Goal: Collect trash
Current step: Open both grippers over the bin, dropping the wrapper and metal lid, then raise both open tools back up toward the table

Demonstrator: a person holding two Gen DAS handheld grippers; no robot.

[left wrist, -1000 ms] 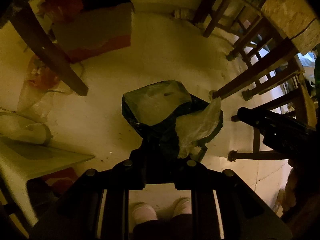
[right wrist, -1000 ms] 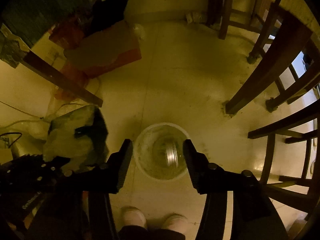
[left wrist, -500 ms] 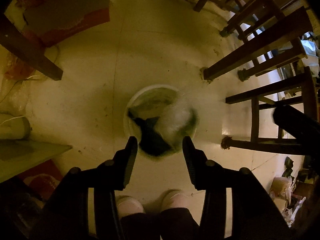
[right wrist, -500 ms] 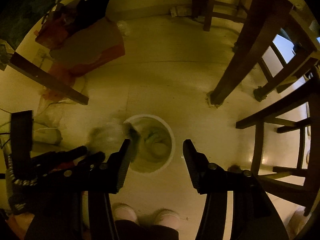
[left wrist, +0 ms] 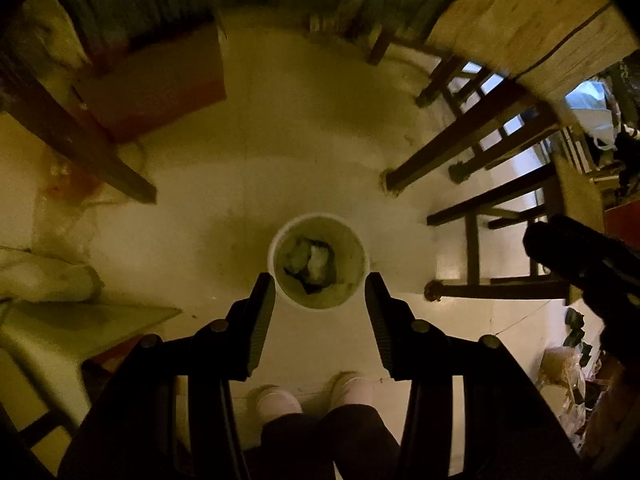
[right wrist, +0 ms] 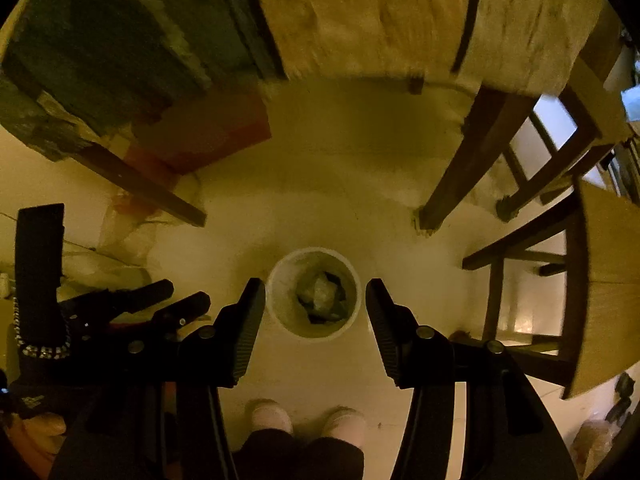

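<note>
A white round bin (left wrist: 356, 258) stands on the pale floor, seen from above, and shows in the right wrist view (right wrist: 280, 300) too. Crumpled dark and clear plastic trash (left wrist: 310, 262) lies inside it (right wrist: 322, 294). My left gripper (left wrist: 320, 280) is open and empty, high above the bin. My right gripper (right wrist: 316, 286) is open and empty, also high above the bin. The left gripper shows at the left of the right wrist view (right wrist: 168, 298), and the right one at the right edge of the left wrist view (left wrist: 576, 252).
Dark wooden chair legs (left wrist: 452, 152) stand right of the bin, and a table leg (left wrist: 80, 148) left of it. A reddish box (left wrist: 160, 92) lies on the floor at the back left. A wooden tabletop (right wrist: 400, 20) overhangs at the top. The person's feet (left wrist: 312, 396) are below.
My left gripper opened and dropped the plastic bag into the bin. Both grippers have since risen, so the bin looks smaller.
</note>
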